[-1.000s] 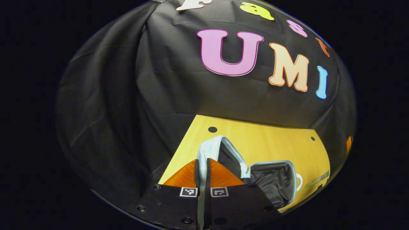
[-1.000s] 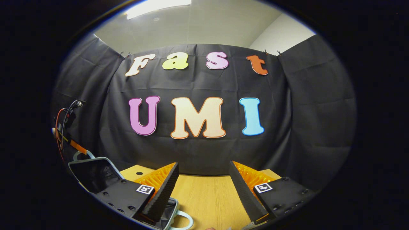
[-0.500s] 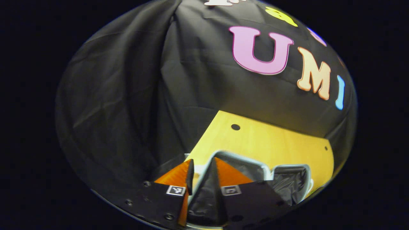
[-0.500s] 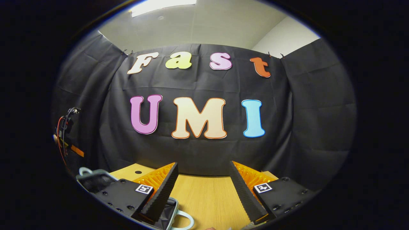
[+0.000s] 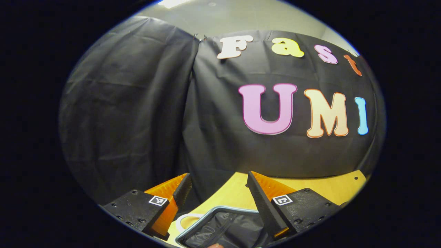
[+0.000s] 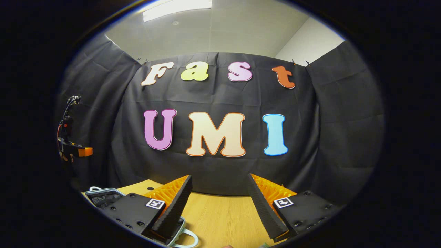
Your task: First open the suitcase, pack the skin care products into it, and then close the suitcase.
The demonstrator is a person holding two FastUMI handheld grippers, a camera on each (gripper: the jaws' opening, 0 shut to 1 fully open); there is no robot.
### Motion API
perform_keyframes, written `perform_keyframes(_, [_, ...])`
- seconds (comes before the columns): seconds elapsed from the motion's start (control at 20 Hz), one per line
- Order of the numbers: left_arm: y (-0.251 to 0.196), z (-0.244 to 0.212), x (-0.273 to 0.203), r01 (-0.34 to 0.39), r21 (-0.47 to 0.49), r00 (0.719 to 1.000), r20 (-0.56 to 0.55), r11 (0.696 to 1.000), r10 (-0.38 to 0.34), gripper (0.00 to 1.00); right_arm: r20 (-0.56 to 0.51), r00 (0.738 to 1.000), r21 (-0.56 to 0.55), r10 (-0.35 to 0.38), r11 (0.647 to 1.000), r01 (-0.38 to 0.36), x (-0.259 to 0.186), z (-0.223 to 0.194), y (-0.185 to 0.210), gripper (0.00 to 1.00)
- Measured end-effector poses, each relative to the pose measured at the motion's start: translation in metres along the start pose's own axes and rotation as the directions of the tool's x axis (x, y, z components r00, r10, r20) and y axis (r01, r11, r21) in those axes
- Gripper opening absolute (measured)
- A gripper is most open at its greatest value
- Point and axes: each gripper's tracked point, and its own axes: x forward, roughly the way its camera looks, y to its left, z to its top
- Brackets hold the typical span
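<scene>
Now both grippers' fingers are spread: left gripper [image 5: 218, 193] above the pale-rimmed, black-lined open suitcase [image 5: 220, 225] on the wooden tabletop [image 5: 320, 187], right gripper [image 6: 218, 196] empty.

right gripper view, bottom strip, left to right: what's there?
Open grey-rimmed suitcase half with black lining → right tool's left black ridged finger → bare light wooden tabletop → right tool's right black ridged finger. The open tool holds nothing.
</scene>
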Motion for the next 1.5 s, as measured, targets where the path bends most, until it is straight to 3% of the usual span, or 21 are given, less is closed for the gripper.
perform_keyframes(0.3, [-0.081, 0.053, -0.061, 0.05, -0.008, 0.989, 0.138, 0.999, -0.049, 0.94, 0.04, 0.999, -0.006, 0.031, 0.999, -0.031, -0.015, 0.018, -0.037, 0.98])
perform_keyframes(0.65, [-0.185, 0.058, -0.115, 0.183, -0.019, 0.97, 0.166, 0.983, -0.177, 0.94, 0.074, 0.996, 0.018, 0.057, 0.998, -0.058, -0.031, 0.032, -0.073, 0.98])
perform_keyframes(1.25, [-0.351, 0.012, -0.183, 0.398, 0.002, 0.914, 0.081, 0.917, -0.397, 0.94, 0.068, 0.997, 0.035, 0.033, 0.999, -0.036, -0.047, 0.021, -0.153, 0.99])
perform_keyframes(1.5, [-0.395, -0.041, -0.206, 0.461, 0.028, 0.887, -0.016, 0.887, -0.461, 0.94, 0.057, 0.998, 0.016, 0.031, 0.999, -0.032, -0.056, 0.014, -0.181, 0.99])
